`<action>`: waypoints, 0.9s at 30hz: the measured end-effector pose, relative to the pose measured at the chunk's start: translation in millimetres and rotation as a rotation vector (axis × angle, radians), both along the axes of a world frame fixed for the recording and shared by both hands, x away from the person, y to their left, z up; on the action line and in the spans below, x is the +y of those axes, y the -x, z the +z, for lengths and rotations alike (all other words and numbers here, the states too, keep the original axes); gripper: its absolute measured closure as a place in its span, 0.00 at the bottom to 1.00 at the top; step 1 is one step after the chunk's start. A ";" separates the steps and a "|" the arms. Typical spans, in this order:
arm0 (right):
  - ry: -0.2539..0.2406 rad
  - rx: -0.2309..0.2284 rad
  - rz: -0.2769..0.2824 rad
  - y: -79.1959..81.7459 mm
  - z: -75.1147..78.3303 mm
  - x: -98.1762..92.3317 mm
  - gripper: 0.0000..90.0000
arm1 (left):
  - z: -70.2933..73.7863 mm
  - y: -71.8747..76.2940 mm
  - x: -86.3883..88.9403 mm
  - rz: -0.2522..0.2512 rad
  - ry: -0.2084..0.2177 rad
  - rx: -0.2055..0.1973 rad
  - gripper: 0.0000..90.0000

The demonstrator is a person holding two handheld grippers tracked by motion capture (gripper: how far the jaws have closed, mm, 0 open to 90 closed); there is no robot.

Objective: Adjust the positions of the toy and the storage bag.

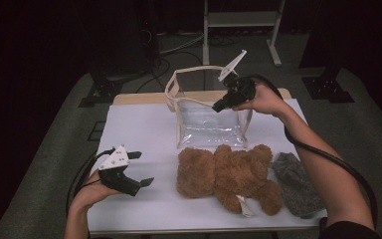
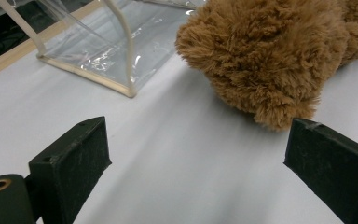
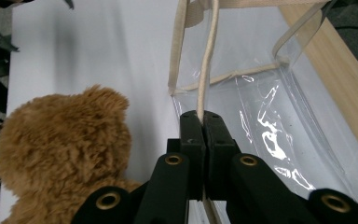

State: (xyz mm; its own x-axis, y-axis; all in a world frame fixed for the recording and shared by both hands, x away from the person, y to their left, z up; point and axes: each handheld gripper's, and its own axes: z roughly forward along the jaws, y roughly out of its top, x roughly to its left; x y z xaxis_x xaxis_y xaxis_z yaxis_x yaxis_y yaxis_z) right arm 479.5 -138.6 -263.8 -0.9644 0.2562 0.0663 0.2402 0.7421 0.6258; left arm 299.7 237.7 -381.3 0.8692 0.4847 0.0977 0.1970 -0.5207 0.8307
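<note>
I am holding my right gripper (image 1: 218,105) at upper centre, jaws clamped on the clear plastic bag's (image 1: 211,127) cream rim; my left gripper (image 1: 140,169) is resting lower left, jaws apart.

1. Looks like a lab or recording studio setup, not anyone's home. The desk (image 1: 144,124) has a plain white cover and sits alone on grey carpet.
2. Behind the desk it's all dark, blacked-out surroundings, with black stand feet (image 1: 99,92) on the floor at its far left corner.
3. Loose cables (image 1: 171,50) snake across the floor beyond the desk, next to a pale metal frame (image 1: 241,22).
</note>
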 end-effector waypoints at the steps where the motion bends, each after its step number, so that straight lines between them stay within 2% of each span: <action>1: 0.000 0.004 0.005 2.9 0.2 -0.5 0.97 | 0.0 0.1 -0.2 0.000 0.000 0.000 0.06; 13: -0.021 0.040 0.060 28.9 -1.5 -5.3 0.97 | 0.2 0.3 -2.2 -0.006 -0.005 0.000 0.06; 20: -0.043 0.042 0.030 27.2 -4.7 -12.3 0.95 | 0.5 0.4 -1.6 -0.003 -0.001 -0.003 0.06; 24: -0.096 0.033 0.011 27.7 -0.1 -15.9 0.75 | -0.7 -0.4 -1.1 -0.004 -0.007 0.001 0.06; 27: -0.115 0.005 -0.001 29.9 7.2 -19.4 0.61 | -1.5 -0.7 -1.1 -0.001 -0.006 0.005 0.06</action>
State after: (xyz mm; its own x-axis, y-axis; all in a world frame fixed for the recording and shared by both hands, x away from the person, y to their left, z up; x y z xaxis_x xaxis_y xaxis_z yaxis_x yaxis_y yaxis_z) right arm 449.5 -158.0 -256.6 -0.9636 0.2479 0.1004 0.2447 0.6653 0.7053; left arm 300.4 236.5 -382.8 0.8704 0.4829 0.0964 0.2004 -0.5261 0.8265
